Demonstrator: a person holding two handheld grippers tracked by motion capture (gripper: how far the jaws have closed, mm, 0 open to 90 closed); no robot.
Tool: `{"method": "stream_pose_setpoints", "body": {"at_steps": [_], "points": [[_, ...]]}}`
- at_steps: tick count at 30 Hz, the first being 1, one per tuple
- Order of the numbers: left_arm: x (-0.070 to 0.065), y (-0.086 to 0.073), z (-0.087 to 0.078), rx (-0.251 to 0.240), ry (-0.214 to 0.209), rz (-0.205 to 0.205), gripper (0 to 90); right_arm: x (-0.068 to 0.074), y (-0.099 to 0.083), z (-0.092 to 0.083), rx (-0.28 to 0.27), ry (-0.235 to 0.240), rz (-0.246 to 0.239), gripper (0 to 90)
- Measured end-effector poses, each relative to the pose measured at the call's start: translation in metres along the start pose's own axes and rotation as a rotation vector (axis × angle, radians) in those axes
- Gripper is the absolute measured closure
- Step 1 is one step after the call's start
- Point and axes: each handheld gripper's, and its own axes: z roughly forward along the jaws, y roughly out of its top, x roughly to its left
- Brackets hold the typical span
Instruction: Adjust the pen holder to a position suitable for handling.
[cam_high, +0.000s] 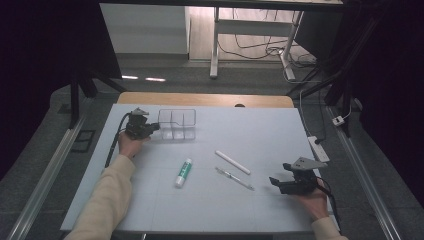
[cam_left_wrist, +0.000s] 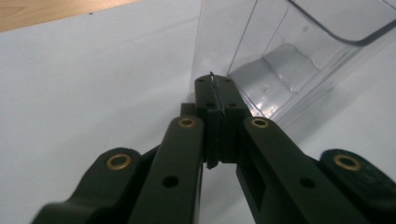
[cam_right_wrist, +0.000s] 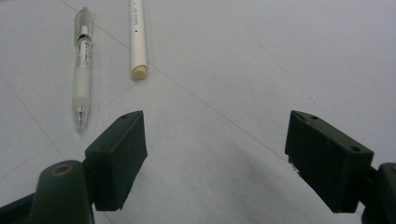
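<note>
My left gripper (cam_high: 155, 127) is held at the far left of the table, shut, its tips against the left end of a clear plastic divided box (cam_high: 177, 124). In the left gripper view the closed jaws (cam_left_wrist: 215, 86) meet at the near bottom corner of the clear box (cam_left_wrist: 289, 56), and I see nothing between them. My right gripper (cam_high: 279, 174) hovers low at the front right, open and empty. In the right gripper view, its jaws (cam_right_wrist: 217, 140) stand wide over bare table, with a clear pen (cam_right_wrist: 82, 70) and a white stick (cam_right_wrist: 137, 37) ahead to the left.
A green-and-white tube (cam_high: 183, 173) lies mid-table, with the white stick (cam_high: 232, 162) and the clear pen (cam_high: 234, 178) to its right. The white mat (cam_high: 240, 210) covers a wooden table. A power strip (cam_high: 318, 148) lies off the right edge.
</note>
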Motion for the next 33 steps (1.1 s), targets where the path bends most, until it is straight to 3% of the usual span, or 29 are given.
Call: {"method": "stream_pose_setpoints", "body": {"at_steps": [33], "points": [[-0.023,0.013,0.017,0.013,-0.036,0.042,89.6,0.0,-0.001,0.0,0.002,-0.007,0.002,20.0]]}}
